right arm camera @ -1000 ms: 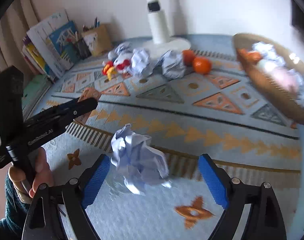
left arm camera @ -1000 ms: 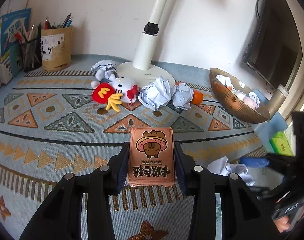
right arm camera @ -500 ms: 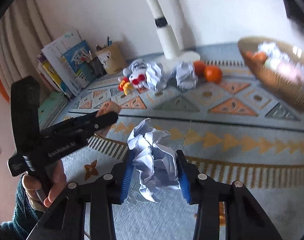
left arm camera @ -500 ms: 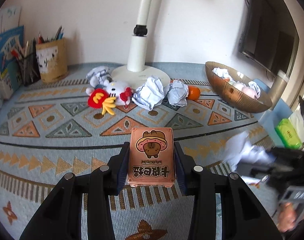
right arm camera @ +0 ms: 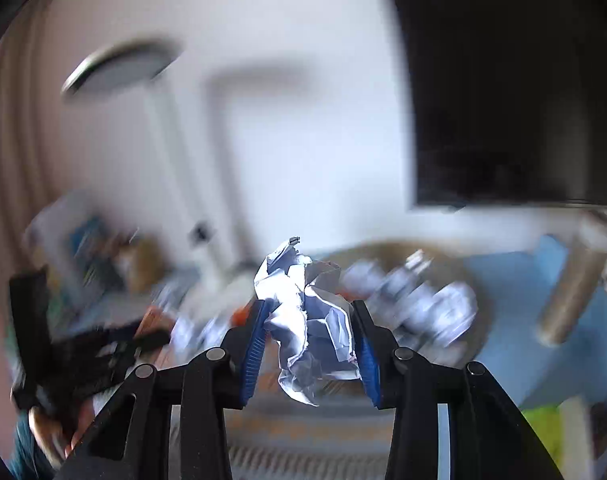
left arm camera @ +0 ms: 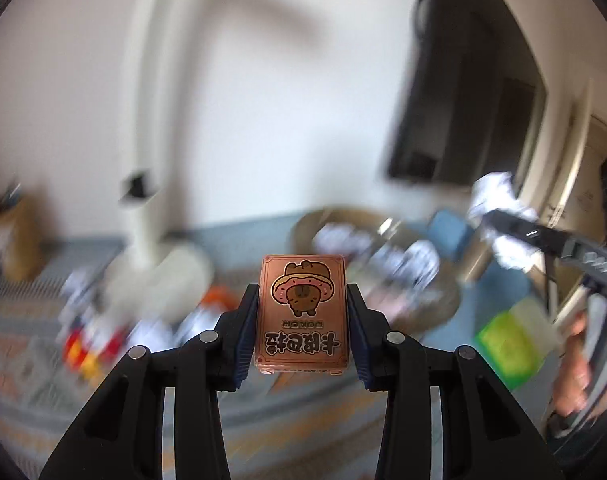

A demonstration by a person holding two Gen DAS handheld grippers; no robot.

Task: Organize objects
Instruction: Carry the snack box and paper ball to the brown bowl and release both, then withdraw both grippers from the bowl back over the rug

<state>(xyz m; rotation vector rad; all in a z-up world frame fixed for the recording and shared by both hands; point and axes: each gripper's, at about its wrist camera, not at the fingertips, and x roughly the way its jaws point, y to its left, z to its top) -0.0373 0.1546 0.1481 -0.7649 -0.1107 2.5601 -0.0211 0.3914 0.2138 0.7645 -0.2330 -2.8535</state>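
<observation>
My left gripper (left arm camera: 302,306) is shut on a copper-coloured card box (left arm camera: 302,312) with a cartoon bear, held up in the air. My right gripper (right arm camera: 309,320) is shut on a crumpled white paper ball (right arm camera: 311,320), also lifted; it shows at the right of the left wrist view (left arm camera: 499,216) too. Behind, blurred by motion, a brown bowl (left arm camera: 443,304) holds several paper balls. More paper balls and a red and white plush toy (left arm camera: 87,344) lie on the patterned mat.
A white lamp stand (left arm camera: 143,200) rises at the back left. A dark monitor (left arm camera: 463,120) hangs at the right. A green packet (left arm camera: 511,344) lies at the right. A pen holder (left arm camera: 19,236) stands far left. Both views are heavily blurred.
Both grippers have risen and tilted upward, so the mat has dropped low in view. The right gripper closed on the paper ball and lifted it. The left still holds the card box.
</observation>
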